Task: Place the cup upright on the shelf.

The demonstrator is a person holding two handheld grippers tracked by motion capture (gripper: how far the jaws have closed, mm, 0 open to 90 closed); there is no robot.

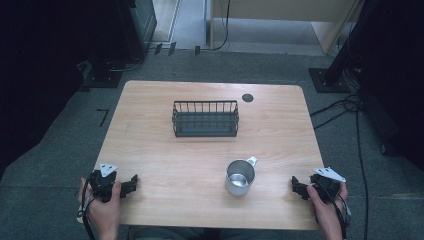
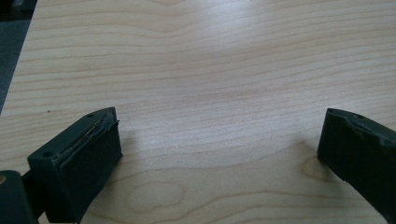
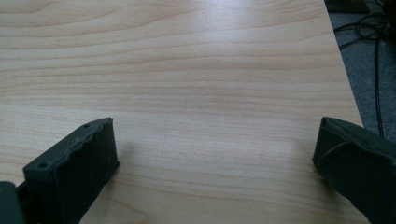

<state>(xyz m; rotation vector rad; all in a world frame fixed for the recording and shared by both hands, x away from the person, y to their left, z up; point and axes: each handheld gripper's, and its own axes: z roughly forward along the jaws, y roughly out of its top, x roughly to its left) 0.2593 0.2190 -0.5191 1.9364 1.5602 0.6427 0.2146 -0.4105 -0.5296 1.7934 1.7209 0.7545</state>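
Cup [image 1: 240, 177] between left gripper [image 1: 131, 183] and right gripper [image 1: 296, 186], nearer the right; basket [image 1: 205, 119] well beyond both.

On the tabletop [image 1: 150, 150] I count one metal mug [image 1: 240, 176], one black wire basket [image 1: 205, 119], and two tongs, left [image 1: 131, 183] and right [image 1: 297, 186].

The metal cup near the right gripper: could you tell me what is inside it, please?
The metal cup stands upright and looks empty: the high view shows its shiny inner wall and bottom. The part of the bottom nearest the person is covered by the cup's own wall.
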